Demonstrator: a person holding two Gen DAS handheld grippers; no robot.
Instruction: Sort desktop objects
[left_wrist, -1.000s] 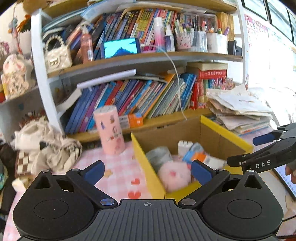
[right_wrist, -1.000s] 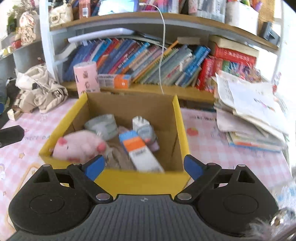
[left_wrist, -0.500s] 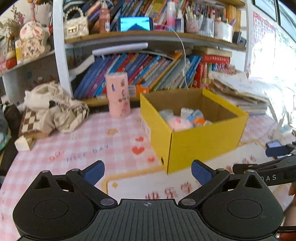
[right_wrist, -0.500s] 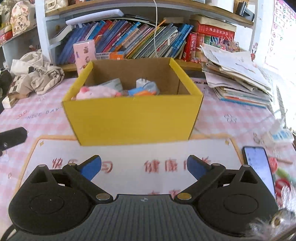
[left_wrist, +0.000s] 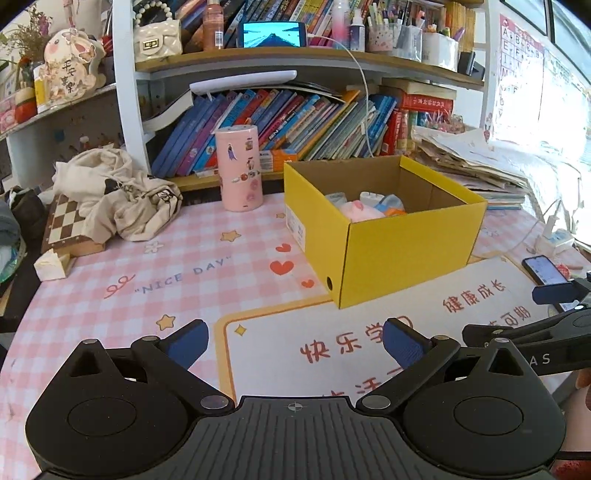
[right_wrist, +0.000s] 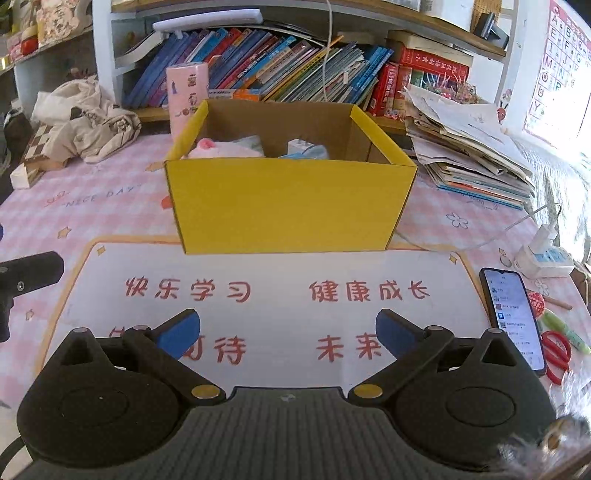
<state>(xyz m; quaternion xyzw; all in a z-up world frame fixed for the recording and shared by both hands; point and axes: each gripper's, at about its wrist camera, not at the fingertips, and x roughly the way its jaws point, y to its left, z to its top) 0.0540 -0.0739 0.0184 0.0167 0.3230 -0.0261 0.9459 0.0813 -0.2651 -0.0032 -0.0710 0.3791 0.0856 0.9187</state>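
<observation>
Both tongs hang empty over the white panel of the desk mat with red characters (right_wrist: 277, 291), in front of the open yellow cardboard box (right_wrist: 291, 199). The step in hand looks like the gap between 2 picks. The box already holds a pink plush toy (left_wrist: 360, 211) and several small packets, so part of the sorting seems done.

What is left lies on the desk's (left_wrist: 122, 266) right side: a black smartphone with a lit screen (right_wrist: 513, 314), red-handled scissors (right_wrist: 556, 354), a green pen-like stick (right_wrist: 565, 328) and a white power strip with its cable (right_wrist: 543, 258). Which of these belong in the box cannot be told.

The next move probably calls for the right tongs (right_wrist: 288, 334) to swing right and settle over 1 of these. The flat phone and scissors would need a low, careful pinch at the edges.

The right tongs are opening, near their widest, with nothing between the blue pads (right_wrist: 179, 334), only the mat beneath. The left tongs (left_wrist: 295, 341) are likewise spread wide, holding and touching nothing.
</observation>
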